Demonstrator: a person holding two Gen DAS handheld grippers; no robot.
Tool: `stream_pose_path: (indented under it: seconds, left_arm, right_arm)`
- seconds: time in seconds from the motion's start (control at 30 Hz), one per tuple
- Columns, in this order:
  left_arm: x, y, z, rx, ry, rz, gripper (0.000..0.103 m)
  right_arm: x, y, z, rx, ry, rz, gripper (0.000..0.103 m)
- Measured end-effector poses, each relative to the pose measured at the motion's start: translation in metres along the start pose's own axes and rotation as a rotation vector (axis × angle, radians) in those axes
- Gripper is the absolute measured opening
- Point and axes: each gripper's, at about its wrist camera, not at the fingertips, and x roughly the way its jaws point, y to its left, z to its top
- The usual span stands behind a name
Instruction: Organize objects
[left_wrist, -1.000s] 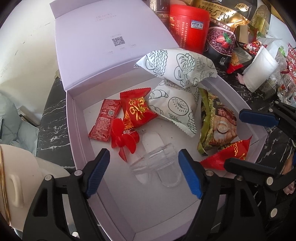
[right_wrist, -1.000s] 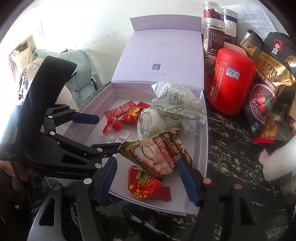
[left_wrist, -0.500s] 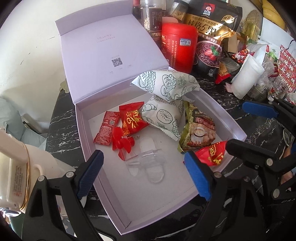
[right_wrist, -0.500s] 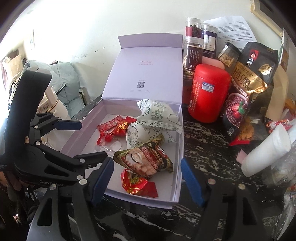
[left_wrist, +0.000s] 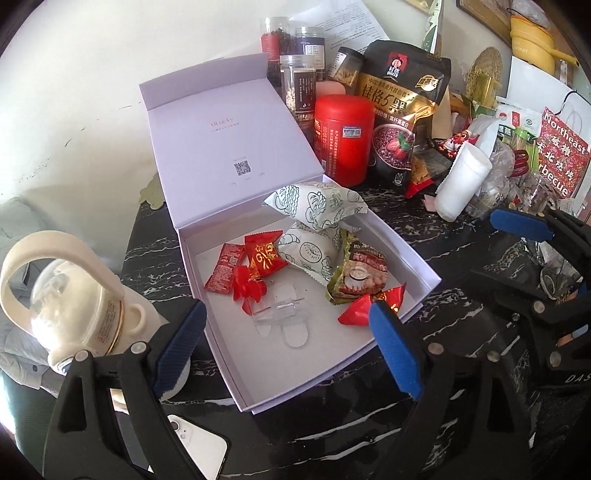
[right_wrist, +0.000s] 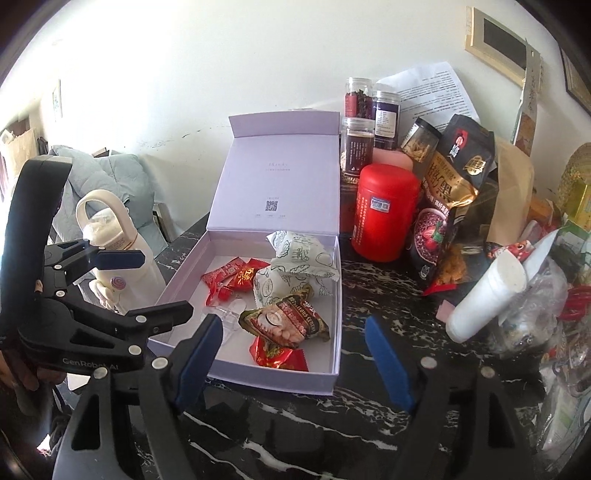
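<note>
Your left gripper (left_wrist: 286, 347) has its jaws wide apart and empty. Your right gripper (right_wrist: 293, 360) has just been opening its jaws, nothing between them. The lilac box (right_wrist: 334, 314) stands open on the counter (right_wrist: 388, 291), snack packets (right_wrist: 297, 256) inside.

The black-and-gold stand-up oat pouch (left_wrist: 402, 110) carried the Quaker logo above large gold characters "桂格5黑". The red printed bag (left_wrist: 563, 155) at the far right read "Northeast" and "Barbecue", its first letter cut off. Inside the raised lid of the pale lilac cardboard box (left_wrist: 229, 147) sat a faint small word and a QR code. The black left claw (right_wrist: 118, 280) body bore "GenRobot.AI". The green-and-brown snack packet (right_wrist: 284, 325) showed "DELICIOUS CHESTNUT", partly creased.
</note>
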Motion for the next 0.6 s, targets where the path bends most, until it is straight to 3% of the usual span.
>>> stream_pose_path:
  seconds: [0.6]
  left_arm:
    - [-0.084,0.01,-0.022,-0.033,-0.133,0.037,0.09]
  right_arm:
    - [-0.068,0.037,-0.009,0.011,-0.012,-0.044,0.084]
